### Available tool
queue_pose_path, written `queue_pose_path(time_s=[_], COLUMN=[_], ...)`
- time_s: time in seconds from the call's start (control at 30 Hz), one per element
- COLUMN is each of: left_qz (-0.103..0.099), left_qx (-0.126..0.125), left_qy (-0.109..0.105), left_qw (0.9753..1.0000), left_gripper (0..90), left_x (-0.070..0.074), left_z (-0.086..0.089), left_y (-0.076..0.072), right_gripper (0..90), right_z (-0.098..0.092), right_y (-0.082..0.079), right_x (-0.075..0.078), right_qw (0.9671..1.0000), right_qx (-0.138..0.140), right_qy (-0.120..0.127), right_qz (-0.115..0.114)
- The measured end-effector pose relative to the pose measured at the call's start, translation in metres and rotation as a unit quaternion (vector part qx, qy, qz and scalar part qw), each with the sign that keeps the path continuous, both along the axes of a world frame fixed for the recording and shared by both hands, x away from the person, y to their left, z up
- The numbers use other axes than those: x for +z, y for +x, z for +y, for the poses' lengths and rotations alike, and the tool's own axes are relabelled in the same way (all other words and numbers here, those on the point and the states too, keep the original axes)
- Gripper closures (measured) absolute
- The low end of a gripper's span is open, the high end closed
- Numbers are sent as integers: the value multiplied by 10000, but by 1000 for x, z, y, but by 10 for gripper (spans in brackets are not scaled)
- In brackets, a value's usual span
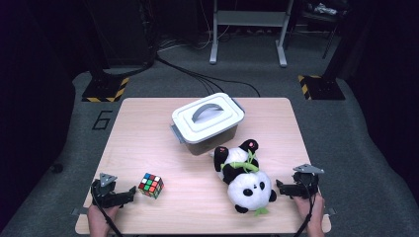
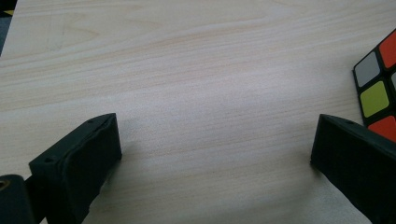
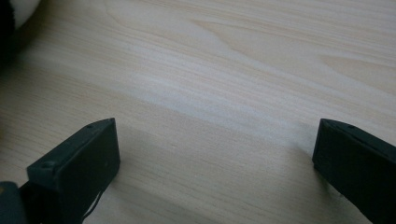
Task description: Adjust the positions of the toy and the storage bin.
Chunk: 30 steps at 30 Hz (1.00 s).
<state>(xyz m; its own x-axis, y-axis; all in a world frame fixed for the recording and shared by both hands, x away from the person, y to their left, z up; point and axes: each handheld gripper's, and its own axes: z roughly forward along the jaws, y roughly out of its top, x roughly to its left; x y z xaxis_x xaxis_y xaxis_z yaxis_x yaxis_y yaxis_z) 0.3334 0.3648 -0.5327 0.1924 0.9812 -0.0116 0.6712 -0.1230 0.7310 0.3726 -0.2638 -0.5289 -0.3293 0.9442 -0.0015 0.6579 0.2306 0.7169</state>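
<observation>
The left hand-held gripper [image 1: 129, 193] rests on the table [image 1: 148, 133] at its near left corner, jaws wide apart and empty. The cube [image 1: 151, 185] sits just beside its tip, apart from the jaws; in the left gripper view the cube [image 2: 379, 84] lies beyond the right-hand jaw. The right hand-held gripper [image 1: 279, 187] rests at the near right corner, jaws spread and empty, its tip just beside the panda [image 1: 245, 177]. A lidded box [image 1: 207, 122] stands behind the panda.

Bare table [image 1: 148, 133] left, lidded box [image 1: 208, 123] and panda [image 1: 244, 180] blocking centre-right
</observation>
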Motion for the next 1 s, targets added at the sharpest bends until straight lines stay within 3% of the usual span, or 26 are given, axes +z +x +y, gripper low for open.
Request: queue_pose_path(time_s=[0.63,0.8,1.0], left_qz=[-1,78,-20], left_qx=[7,-82,-35], left_qy=[23,77,-18], left_qw=[10000,9999,10000], left_gripper=[18,23,38], left_x=[0,2,8], left_z=[0,2,4], left_y=[0,0,-2], right_gripper=[0,0,0], right_z=[1,1,1], right_y=[0,0,0], right_x=[0,0,0], right_qw=[10000,10000,10000], right_qx=[-33,-34,-38], right_qy=[13,13,13], right_qz=[-1,-1,0])
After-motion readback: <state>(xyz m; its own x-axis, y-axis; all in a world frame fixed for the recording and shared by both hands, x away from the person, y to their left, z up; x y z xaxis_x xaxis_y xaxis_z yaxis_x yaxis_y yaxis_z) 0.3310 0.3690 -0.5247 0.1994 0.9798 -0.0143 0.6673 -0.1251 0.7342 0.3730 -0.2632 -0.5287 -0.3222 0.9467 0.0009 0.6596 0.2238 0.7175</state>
